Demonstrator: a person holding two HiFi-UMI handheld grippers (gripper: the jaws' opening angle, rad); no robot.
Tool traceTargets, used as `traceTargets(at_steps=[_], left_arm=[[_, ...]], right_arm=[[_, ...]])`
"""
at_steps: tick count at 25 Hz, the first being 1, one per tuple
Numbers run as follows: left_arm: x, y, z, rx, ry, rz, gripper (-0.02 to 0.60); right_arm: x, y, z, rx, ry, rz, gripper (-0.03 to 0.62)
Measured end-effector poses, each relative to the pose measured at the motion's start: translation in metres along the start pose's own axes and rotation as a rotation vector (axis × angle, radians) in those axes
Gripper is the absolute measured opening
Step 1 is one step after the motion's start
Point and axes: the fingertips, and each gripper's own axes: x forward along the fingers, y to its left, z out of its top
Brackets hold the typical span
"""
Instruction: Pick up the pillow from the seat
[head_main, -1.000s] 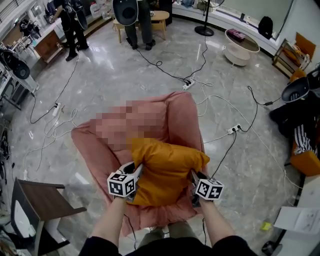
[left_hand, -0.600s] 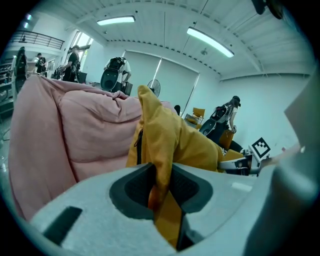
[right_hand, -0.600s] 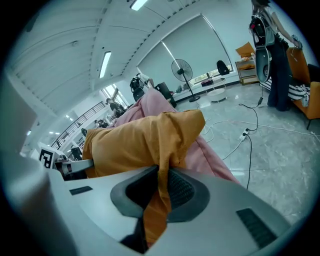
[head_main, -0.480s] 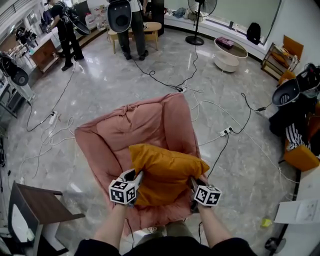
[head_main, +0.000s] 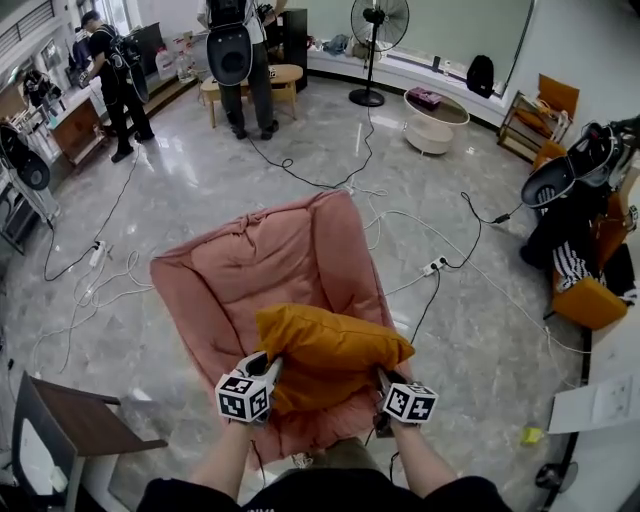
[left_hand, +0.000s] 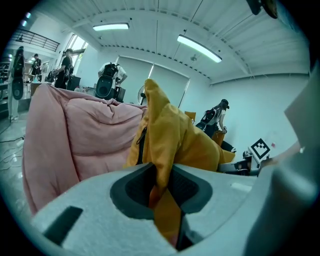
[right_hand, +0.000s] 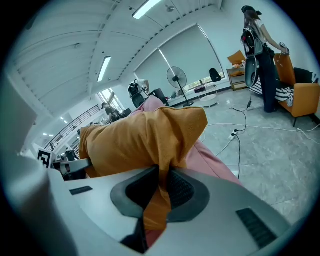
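The mustard-yellow pillow (head_main: 330, 350) hangs over the front of the pink padded seat (head_main: 270, 260), held at both ends. In the head view my left gripper (head_main: 270, 368) pinches its left edge and my right gripper (head_main: 380, 385) pinches its right edge. Seen from the left gripper view, yellow fabric (left_hand: 175, 135) runs down between the dark pads, where the left gripper (left_hand: 161, 187) is shut on it, with the pink seat back behind. In the right gripper view a fold of the pillow (right_hand: 145, 140) is clamped in the same way by the right gripper (right_hand: 162, 187).
Cables and power strips (head_main: 435, 265) trail across the marble floor around the seat. A dark wooden side table (head_main: 90, 405) stands at the lower left. An orange chair with clothes (head_main: 585, 295) is at the right. People, a fan (head_main: 372, 50) and a round white table (head_main: 435, 110) are far off.
The pillow has come up and toward me off the seat cushion, with both grippers still on its ends. More of the pink seat shows behind it.
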Motion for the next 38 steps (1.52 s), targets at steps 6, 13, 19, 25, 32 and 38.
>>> traceTargets(at_steps=[6,13,19,25,32,38], left_arm=[[-0.026,-0.017,-0.012,0.017,-0.004,-0.03,0.075],[-0.058,-0.034,-0.022,0.035,-0.016,-0.049,0.074],[-0.083,-0.047,-0.013,0.072,-0.041,-0.034,0.066],[-0.111,-0.054,0.006,0.091,-0.102,-0.03,0.063],[-0.135,-0.061,0.032,0.09,-0.178,-0.041,0.057],[-0.156,-0.069,0.052,0.09,-0.235,-0.06,0.056]], right_arm=[[-0.033,0.007,-0.021,0.004,-0.016,-0.016,0.049],[-0.069,0.019,-0.038,0.008,-0.041,-0.018,0.046],[-0.097,0.035,-0.03,-0.013,-0.104,-0.004,0.041],[-0.125,0.065,-0.006,-0.035,-0.193,0.046,0.037],[-0.158,0.094,0.022,-0.102,-0.277,0.086,0.035],[-0.185,0.118,0.05,-0.154,-0.348,0.112,0.035]])
